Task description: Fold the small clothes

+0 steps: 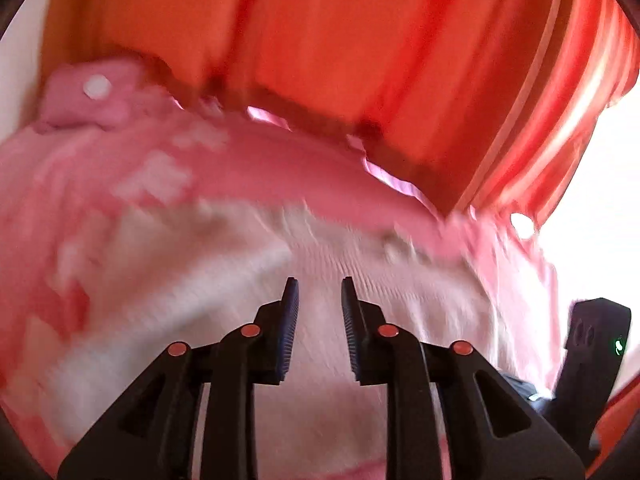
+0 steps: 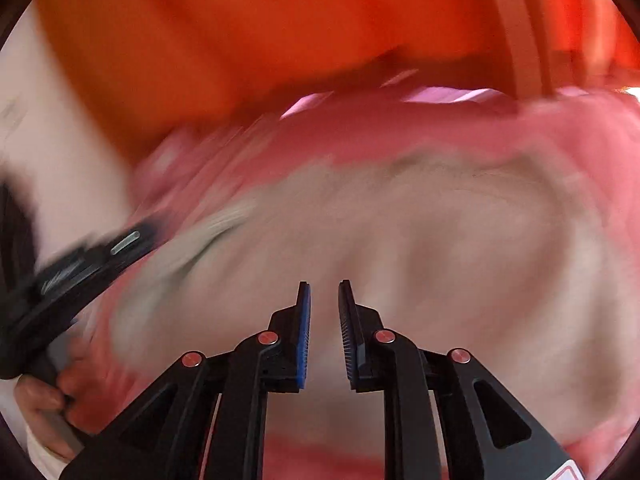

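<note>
A small pink garment (image 1: 248, 176) with a pale white middle panel and a white snap (image 1: 97, 86) lies on an orange striped cloth (image 1: 320, 40). My left gripper (image 1: 320, 280) hovers over the pale panel, jaws a little apart, nothing between them. The same garment (image 2: 400, 220) fills the right wrist view, blurred. My right gripper (image 2: 323, 283) is also just above the pale panel, jaws slightly apart and empty. The other gripper shows at the right edge of the left wrist view (image 1: 592, 352) and at the left of the right wrist view (image 2: 80, 264).
The orange striped cloth (image 2: 240, 32) covers the surface behind the garment. A bright white area (image 1: 600, 200) lies to the right. A hand (image 2: 44, 400) grips the other tool's handle at lower left.
</note>
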Demonstrator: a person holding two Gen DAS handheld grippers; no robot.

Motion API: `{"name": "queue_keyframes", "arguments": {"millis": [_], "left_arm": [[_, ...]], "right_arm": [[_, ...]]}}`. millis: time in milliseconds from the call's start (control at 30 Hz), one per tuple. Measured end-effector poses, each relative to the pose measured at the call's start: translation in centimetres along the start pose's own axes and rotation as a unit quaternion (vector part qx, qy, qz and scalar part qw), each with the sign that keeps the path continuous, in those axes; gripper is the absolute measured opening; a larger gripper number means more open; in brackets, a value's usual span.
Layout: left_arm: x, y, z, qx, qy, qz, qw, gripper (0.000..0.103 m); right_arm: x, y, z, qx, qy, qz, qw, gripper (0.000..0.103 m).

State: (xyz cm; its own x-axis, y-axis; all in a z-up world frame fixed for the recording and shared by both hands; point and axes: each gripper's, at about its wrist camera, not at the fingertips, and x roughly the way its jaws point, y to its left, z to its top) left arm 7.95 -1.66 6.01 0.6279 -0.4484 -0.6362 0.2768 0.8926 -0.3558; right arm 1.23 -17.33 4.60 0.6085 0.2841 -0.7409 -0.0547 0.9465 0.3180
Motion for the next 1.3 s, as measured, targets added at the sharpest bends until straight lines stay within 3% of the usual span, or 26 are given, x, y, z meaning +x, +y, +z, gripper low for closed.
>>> {"name": "queue_keyframes", "arguments": {"millis": [67,133,200,267,300,333,400,467,500,567,600,667,733,800,833,867,900,967,1000,1067,1167,1233,1300], "left_arm": [[1.5,0.5,-1.7,0.015,0.025,0.042,0.9987,0.023],[2.3,2.7,-2.6,0.010,0.041,0.108,0.9932,0.021],[1.4,6.7,-1.8,-0.066,0.033,0.096,0.9927,0.016],[0.1,9.6,-1.1,-0.114,0.013,0.129,0.9850,0.014],[-0.5,10.7,-1.1,-0.132,0.005,0.151,0.9796,0.015],[-1.0,11.7,-1.1,-0.148,0.001,0.174,0.9735,0.013],[-2.1,13.2,-1.3,-0.191,-0.007,0.177,0.9655,0.013],[-2.8,12.2,-0.8,-0.179,-0.016,0.182,0.9668,0.015],[-3.3,10.9,-0.4,-0.158,-0.025,0.185,0.9697,0.019],[-3.9,8.2,0.4,-0.126,-0.045,0.168,0.9768,0.047],[-3.6,7.0,1.0,-0.113,-0.048,0.153,0.9806,0.052],[-1.8,5.4,2.2,-0.091,-0.036,0.137,0.9858,0.053],[0.7,5.0,2.9,-0.068,-0.013,0.148,0.9865,0.053],[3.3,6.5,2.7,-0.061,0.026,0.197,0.9781,0.052],[4.2,8.2,2.2,-0.069,0.046,0.217,0.9726,0.053],[4.2,9.3,2.0,-0.077,0.046,0.207,0.9742,0.052],[3.2,10.2,1.8,-0.088,0.035,0.183,0.9785,0.050],[1.2,10.9,1.9,-0.088,0.035,0.189,0.9775,0.045],[0.3,10.6,1.8,-0.087,0.029,0.185,0.9785,0.046],[-1.7,10.0,1.3,-0.089,0.014,0.182,0.9792,0.048],[-2.3,9.4,0.3,-0.100,0.031,0.147,0.9835,0.048],[-2.4,8.4,-1.0,-0.096,0.048,0.128,0.9859,0.048],[-2.6,7.2,-2.8,-0.073,0.065,0.135,0.9861,0.049]], "right_arm": [[0.7,0.0,-0.9,-0.014,0.016,-0.023,1.000,0.004],[-0.6,-3.1,-0.5,0.030,0.011,-0.035,0.999,0.003],[-2.7,-7.3,-0.1,0.080,-0.006,-0.082,0.993,0.003],[-5.1,-13.1,-0.6,0.152,-0.013,-0.136,0.979,0.003],[-6.6,-16.9,-1.4,0.230,-0.015,-0.115,0.966,0.001],[-7.6,-18.7,-1.9,0.254,-0.018,-0.132,0.958,0.001],[-9.8,-20.9,-2.4,0.278,-0.036,-0.162,0.946,0.000],[-11.6,-20.6,-2.0,0.251,-0.053,-0.211,0.943,0.013],[-12.1,-19.9,-1.8,0.237,-0.063,-0.207,0.947,0.013],[-12.0,-17.6,-0.8,0.206,-0.077,-0.163,0.962,0.013],[-11.4,-16.3,0.0,0.186,-0.078,-0.152,0.968,0.013],[-9.6,-14.3,1.4,0.140,-0.075,-0.148,0.976,0.013],[-7.1,-12.3,2.3,0.088,-0.066,-0.156,0.982,0.013],[-4.5,-13.3,3.0,0.084,-0.037,-0.182,0.979,0.011],[-3.1,-15.4,3.2,0.106,-0.017,-0.209,0.972,0.010],[-3.1,-16.5,2.8,0.126,-0.009,-0.215,0.968,0.003],[-3.9,-18.1,2.6,0.159,-0.015,-0.190,0.969,0.000],[-5.5,-18.7,2.5,0.184,-0.030,-0.174,0.967,0.002],[-6.9,-18.2,2.5,0.176,-0.049,-0.176,0.967,0.012],[-7.6,-17.2,2.4,0.154,-0.058,-0.177,0.970,0.015],[-3.8,-17.7,1.6,0.138,0.018,-0.207,0.969,0.014],[-4.6,-16.9,1.6,0.137,0.007,-0.214,0.967,0.013],[-6.8,-14.7,1.8,0.129,-0.021,-0.179,0.975,0.016]]}}
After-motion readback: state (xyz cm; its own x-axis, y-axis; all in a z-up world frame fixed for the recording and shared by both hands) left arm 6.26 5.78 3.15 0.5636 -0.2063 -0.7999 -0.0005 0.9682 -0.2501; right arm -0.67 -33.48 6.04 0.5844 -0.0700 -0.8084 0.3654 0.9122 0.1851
